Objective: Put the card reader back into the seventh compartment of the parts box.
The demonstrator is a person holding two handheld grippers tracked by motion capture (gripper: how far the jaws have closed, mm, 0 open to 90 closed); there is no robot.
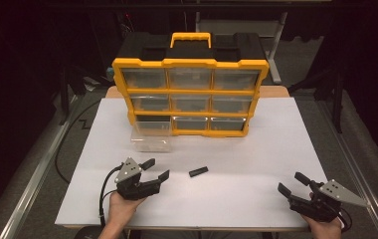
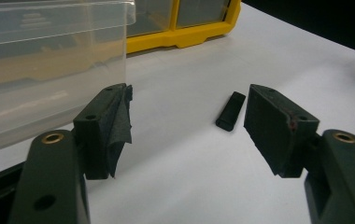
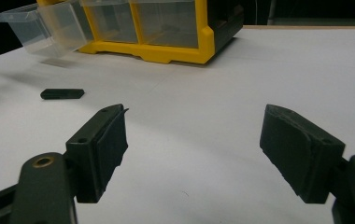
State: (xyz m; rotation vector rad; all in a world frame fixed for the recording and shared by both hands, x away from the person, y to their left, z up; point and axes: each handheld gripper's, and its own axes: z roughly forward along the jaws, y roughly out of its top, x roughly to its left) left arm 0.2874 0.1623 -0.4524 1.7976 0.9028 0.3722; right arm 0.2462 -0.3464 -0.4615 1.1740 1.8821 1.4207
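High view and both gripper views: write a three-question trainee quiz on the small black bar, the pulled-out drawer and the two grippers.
1. True or false: the small black rectangular bar lies on the white table, held by neither gripper.
2. Which gripper is nearer the bar? A) left gripper B) right gripper
3. Fill in: the clear plastic drawer pulled out of the yellow-framed organiser cabinet comes from its bottom ____ slot in the high view.

Key
1. True; the bar lies free between the grippers.
2. A; both grippers have their fingers apart.
3. Left.
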